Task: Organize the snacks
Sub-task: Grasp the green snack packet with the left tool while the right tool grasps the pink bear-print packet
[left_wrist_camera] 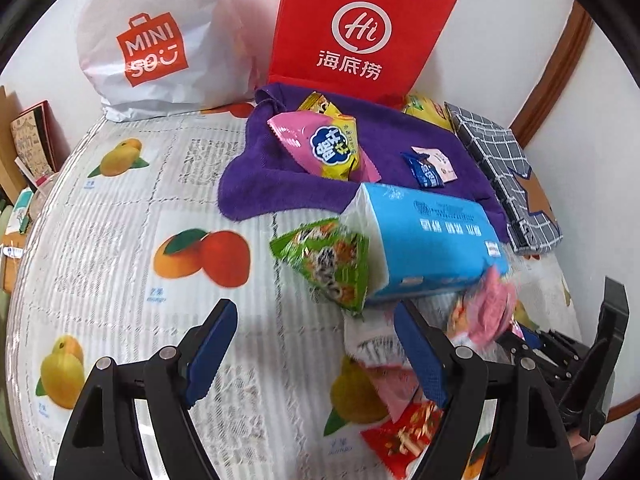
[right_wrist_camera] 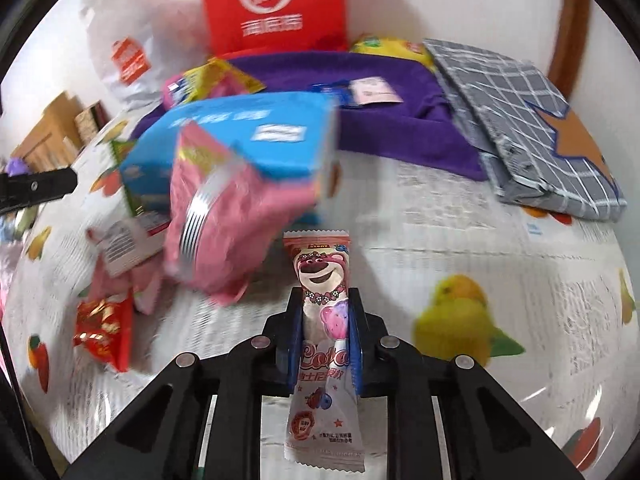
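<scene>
My right gripper (right_wrist_camera: 326, 300) is shut on a long pink lollipop packet (right_wrist_camera: 320, 276) with a bear face and holds it above the table. A pink snack bag (right_wrist_camera: 224, 220) lies just left of it. My left gripper (left_wrist_camera: 312, 316) is open and empty over the fruit-print tablecloth (left_wrist_camera: 120, 240). Ahead of it lie a green snack packet (left_wrist_camera: 328, 264) and a blue tissue pack (left_wrist_camera: 432, 240). A red snack packet (left_wrist_camera: 404, 436) lies by its right finger. On a purple towel (left_wrist_camera: 288, 184) sit a pink and yellow snack bag (left_wrist_camera: 328, 148) and a small blue packet (left_wrist_camera: 428, 168).
A red paper bag (left_wrist_camera: 356, 32) and a white Miniso bag (left_wrist_camera: 156, 44) stand at the back wall. A grey checked cloth box (left_wrist_camera: 508, 176) lies flat at the right. A yellow packet (left_wrist_camera: 424, 114) lies behind the towel. Boxes (left_wrist_camera: 28, 144) stand off the table's left edge.
</scene>
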Demonstrator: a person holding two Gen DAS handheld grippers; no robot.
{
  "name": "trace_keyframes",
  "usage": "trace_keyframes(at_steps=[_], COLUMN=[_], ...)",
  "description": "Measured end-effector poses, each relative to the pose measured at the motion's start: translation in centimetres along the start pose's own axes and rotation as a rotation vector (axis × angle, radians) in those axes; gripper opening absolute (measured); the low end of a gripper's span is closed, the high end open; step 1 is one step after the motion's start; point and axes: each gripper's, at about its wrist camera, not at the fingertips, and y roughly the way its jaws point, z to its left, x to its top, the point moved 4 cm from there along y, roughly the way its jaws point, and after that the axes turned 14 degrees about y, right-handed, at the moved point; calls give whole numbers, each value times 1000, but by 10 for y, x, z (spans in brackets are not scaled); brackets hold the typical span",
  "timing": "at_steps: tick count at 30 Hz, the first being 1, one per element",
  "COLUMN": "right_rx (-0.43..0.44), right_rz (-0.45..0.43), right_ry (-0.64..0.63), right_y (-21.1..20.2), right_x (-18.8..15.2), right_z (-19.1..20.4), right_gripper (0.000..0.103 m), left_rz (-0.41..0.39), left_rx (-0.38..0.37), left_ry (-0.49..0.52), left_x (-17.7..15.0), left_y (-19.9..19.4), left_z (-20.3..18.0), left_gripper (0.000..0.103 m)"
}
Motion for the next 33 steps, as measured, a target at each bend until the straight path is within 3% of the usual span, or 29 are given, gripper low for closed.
trace_keyframes(at_steps=[9, 16, 29, 33], right_rx=[-3, -1, 13, 10], right_rz=[-2, -7, -8, -12], right_ry=[60, 74, 76, 67], right_y=[7, 9, 15, 15], right_x=[11, 16, 25, 23], right_z=[-27, -35, -36, -36], right_gripper=[20, 20, 21, 21], left_rz=[1, 61, 98, 110], left_rx=[-30, 1, 77, 42], left_ry=[-81, -53, -12, -35], left_x=[26, 24, 30, 27], left_y=[26, 46, 73, 83], left_z=[9, 10, 9, 13], left_gripper=[78, 74, 74, 74])
